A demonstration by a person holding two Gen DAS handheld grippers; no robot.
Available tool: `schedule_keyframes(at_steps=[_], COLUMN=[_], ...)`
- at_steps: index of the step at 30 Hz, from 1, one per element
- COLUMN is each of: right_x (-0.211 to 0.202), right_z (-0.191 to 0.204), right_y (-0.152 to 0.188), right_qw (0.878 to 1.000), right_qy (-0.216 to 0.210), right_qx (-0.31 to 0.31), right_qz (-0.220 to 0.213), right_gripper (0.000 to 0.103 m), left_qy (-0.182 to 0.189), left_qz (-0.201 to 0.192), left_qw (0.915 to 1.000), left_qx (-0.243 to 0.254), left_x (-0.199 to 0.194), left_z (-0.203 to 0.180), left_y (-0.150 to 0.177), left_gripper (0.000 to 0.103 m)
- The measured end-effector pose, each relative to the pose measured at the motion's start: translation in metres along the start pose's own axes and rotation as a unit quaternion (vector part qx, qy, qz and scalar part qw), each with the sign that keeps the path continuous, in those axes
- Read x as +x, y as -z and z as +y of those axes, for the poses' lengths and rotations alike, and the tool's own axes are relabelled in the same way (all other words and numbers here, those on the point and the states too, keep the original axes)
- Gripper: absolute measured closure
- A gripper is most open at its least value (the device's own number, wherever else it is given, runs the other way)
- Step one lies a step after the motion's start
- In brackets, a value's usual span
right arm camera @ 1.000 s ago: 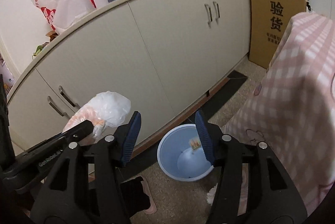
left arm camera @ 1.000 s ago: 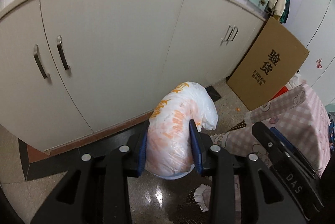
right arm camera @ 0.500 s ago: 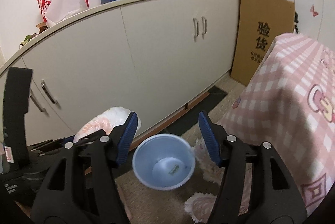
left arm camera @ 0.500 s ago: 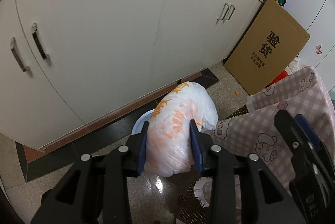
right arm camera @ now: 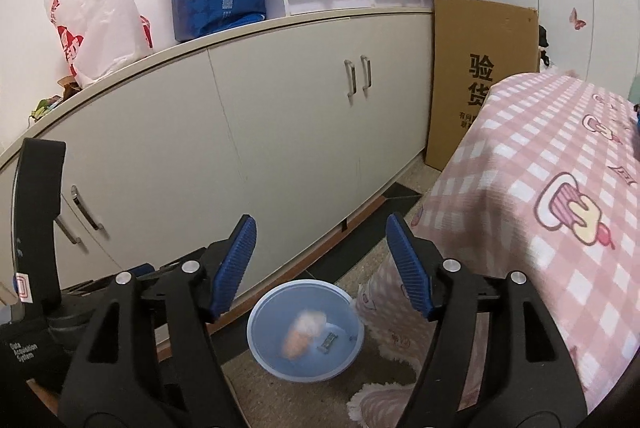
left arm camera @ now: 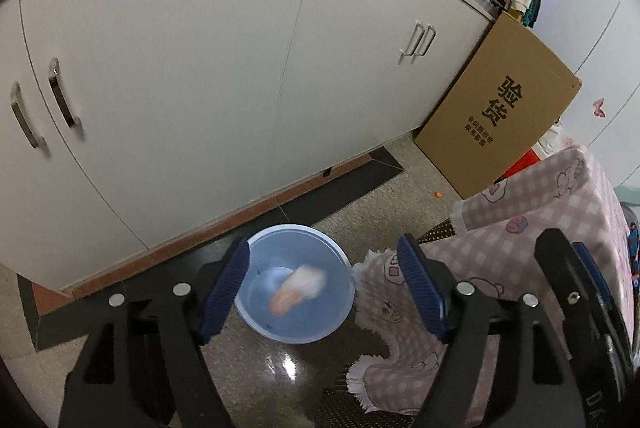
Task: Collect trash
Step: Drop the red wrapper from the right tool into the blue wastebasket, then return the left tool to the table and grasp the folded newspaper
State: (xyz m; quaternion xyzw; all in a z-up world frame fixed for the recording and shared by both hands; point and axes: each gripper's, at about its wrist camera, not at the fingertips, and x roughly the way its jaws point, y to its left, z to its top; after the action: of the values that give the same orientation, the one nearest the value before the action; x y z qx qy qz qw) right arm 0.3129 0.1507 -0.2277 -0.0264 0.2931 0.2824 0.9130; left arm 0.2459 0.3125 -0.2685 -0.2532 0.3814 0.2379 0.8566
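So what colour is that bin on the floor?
Light blue bin, clearest in the right wrist view.

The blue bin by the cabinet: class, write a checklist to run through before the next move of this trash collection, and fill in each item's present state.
1. Left tool let go of the plastic bag: ok, its jaws have just been opening and nothing is between them.
2. Bag within the blue bin: ok, though it is blurred, so whether it has settled: cannot tell.
3. Right tool free for the next pick: ok, open and empty, jaws just opening.
4. Bin upright on the floor: ok.
5. Small wrapper inside the bin: ok.
6. More trash left to collect: cannot tell from these views.
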Motion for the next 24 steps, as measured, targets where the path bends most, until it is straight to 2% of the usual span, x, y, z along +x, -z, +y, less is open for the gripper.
schedule_keyframes(at_steps=[5,12,18,22,24], right_x=[-0.023,-0.076,-0.135,-0.173,-0.193], right_z=[0.0,-0.009,-0.037,-0.072,-0.097], right_y=[-0.004,-0.015,-0.012,0.0,0.007], right_qw=[1.0,0.999,0.997,0.994,0.991], right_qy=[-0.011,-0.031,-0.005,0.026,0.045], right_qx=[0.006,0.025,0.048,0.079,0.102], right_qz=[-0.001,-0.026,-0.056,-0.069,-0.074], right_gripper=[0.036,0.034,0.033,0.032,0.032], left_qy=[0.0,0.01,0.043,0.078,0.098], left_qz=[-0.017,-0.064,-0.082,-0.074,-0.068], left_qw=[0.9998,0.9976,0.9937,0.9879,0.9823], left_qx=[0.005,0.022,0.064,0.111,0.145], left_x=[-0.031,-0.097,-0.14,-0.158,-0.164], left_z=[-0.006,-0.024,-0.067,-0.109,-0.136], left_y=[0.001,0.007,0.025,0.044,0.057], left_gripper=[0.028,0.028,0.028,0.026,0.025])
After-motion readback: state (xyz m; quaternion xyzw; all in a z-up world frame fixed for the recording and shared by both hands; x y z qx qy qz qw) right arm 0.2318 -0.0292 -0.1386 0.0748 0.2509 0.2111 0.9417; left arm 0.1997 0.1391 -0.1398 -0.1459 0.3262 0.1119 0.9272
